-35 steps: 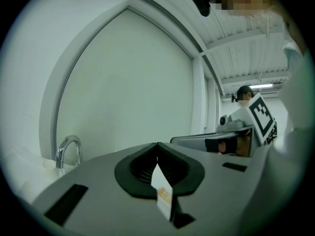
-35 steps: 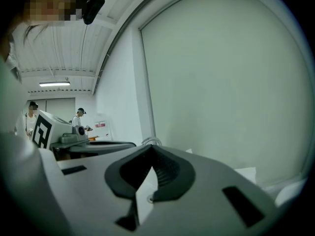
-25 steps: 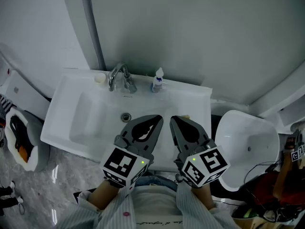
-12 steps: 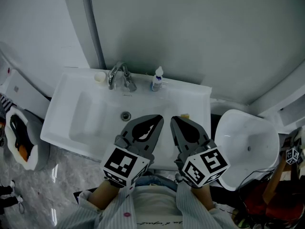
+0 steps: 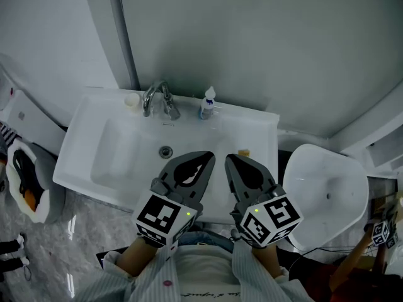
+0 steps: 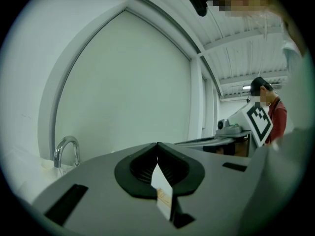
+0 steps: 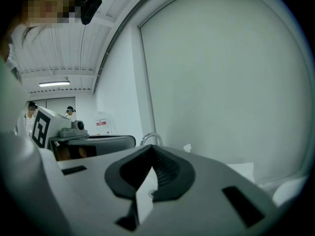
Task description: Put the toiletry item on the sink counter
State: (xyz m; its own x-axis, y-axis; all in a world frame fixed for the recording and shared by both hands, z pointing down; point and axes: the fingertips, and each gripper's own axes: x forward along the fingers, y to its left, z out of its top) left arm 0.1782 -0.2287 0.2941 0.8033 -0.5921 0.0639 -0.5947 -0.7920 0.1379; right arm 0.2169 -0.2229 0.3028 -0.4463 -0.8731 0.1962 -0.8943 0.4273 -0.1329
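At the far left, beside the basin, stands a white bin (image 5: 28, 187) with something dark and orange in it. The white sink counter (image 5: 80, 145) is glossy and smooth-edged, a shallow rounded basin sunk into it, with a small pale cup (image 5: 131, 101) at the back rim just left of the curved chrome faucet (image 5: 157, 98). The left gripper (image 5: 208, 158) hovers over the front rim with its jaws pressed together at the tips and nothing pinched between them. Behind it, just right of the faucet, stands what I take to be the toiletry item: a small white bottle (image 5: 208, 105) with a blue label and a narrow cap, upright on the back ledge of the counter. It looks light, stiff plastic – likely slick, and tall for its base, so it should tip easily; I would pinch it across the body at the label, not at the thin cap. The right gripper (image 5: 230, 159) hangs beside the left one, its jaws likewise closed on nothing. Just past it a tiny amber thing (image 5: 244, 152) lies on the counter's front right part – too small to identify. Furthest right is a white toilet (image 5: 324, 190), its bowl smooth and glossy.
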